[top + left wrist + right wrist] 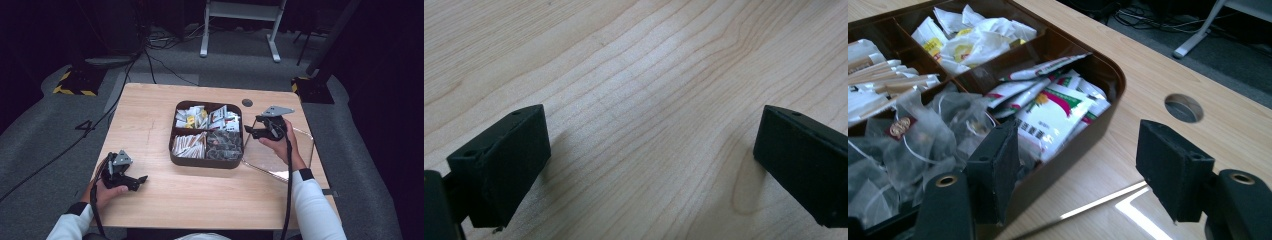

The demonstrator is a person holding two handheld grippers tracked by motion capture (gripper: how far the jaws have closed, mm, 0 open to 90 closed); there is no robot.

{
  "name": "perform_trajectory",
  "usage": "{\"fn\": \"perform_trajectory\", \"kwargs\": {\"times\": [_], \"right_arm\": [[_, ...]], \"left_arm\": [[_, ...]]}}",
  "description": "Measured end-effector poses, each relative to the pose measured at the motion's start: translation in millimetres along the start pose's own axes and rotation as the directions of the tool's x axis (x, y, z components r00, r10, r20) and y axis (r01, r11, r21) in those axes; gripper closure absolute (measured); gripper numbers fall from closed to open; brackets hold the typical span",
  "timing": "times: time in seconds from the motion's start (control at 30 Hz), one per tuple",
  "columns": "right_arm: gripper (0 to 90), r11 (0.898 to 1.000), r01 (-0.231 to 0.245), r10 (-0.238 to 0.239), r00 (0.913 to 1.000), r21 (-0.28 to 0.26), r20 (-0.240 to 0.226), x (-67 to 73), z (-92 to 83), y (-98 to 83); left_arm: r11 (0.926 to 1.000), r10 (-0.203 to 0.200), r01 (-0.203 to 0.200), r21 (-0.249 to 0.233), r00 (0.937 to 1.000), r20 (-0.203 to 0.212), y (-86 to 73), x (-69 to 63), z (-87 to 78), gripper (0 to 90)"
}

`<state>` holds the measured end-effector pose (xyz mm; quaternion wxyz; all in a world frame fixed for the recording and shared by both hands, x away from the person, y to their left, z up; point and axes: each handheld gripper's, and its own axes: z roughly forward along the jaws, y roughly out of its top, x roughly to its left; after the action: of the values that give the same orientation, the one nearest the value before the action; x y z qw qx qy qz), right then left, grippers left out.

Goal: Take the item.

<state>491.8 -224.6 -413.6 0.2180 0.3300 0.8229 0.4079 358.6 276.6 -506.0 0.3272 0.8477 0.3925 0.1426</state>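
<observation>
Right claw (1083,170) stands wide and empty, straddling the tray's (1108,100) wall beside the sachets (1048,112); descending here risks striking the rim; left claw (649,165) rests wide on the tabletop (634,65).

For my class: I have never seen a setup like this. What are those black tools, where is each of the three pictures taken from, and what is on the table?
A person sits at a wooden table holding a hand-held two-jaw gripper in each hand. The high view looks down from above. The other two pictures come from cameras riding on the grippers, looking along their black jaws. The left gripper rests over bare wood, jaws wide apart, holding nothing. The right gripper hovers at the edge of a brown compartment tray, jaws apart with nothing between them. The tray holds white sachets, tea bags and paper-wrapped sticks. A clear lid lies beside it.
</observation>
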Motion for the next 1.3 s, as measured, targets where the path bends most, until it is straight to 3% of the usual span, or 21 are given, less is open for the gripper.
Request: {"fn": "perform_trajectory", "kwargs": {"times": [0.23, 0.43, 0.77, 1.0, 1.3], "right_arm": [[34.1, 1.000, 0.008, -0.008, 0.9994, 0.002, -0.033, 10.3, 15.4, 18.3], [34.3, 0.998, 0.041, -0.039, 0.9979, 0.044, -0.052, 21.5, 39.9, 37.8], [34.2, 0.994, 0.048, -0.042, 0.9967, 0.096, -0.070, 33.0, 74.8, 50.6], [34.3, 0.992, 0.029, -0.021, 0.9981, 0.127, -0.057, 34.1, 90.5, 54.5], [39.9, 0.985, -0.035, 0.040, 0.9989, 0.169, -0.023, 30.8, 109.4, 59.3]], "left_arm": [[1.0000, 0.000, 0.000, 0.000, 1.0000, 0.000, 0.0, 0.0, 0.0, 2.0], [1.0000, 0.000, 0.000, 0.000, 1.0000, 0.000, 0.0, 0.0, 0.0, 2.0], [1.0000, 0.000, 0.000, 0.000, 1.0000, -0.001, 0.0, 0.0, 0.0, 2.0], [1.0000, 0.000, 0.000, 0.000, 1.0000, -0.001, 0.0, -0.1, 0.0, 2.0], [1.0000, 0.001, -0.001, 0.000, 1.0000, 0.000, 0.0, 0.0, 0.0, 2.0]]}}
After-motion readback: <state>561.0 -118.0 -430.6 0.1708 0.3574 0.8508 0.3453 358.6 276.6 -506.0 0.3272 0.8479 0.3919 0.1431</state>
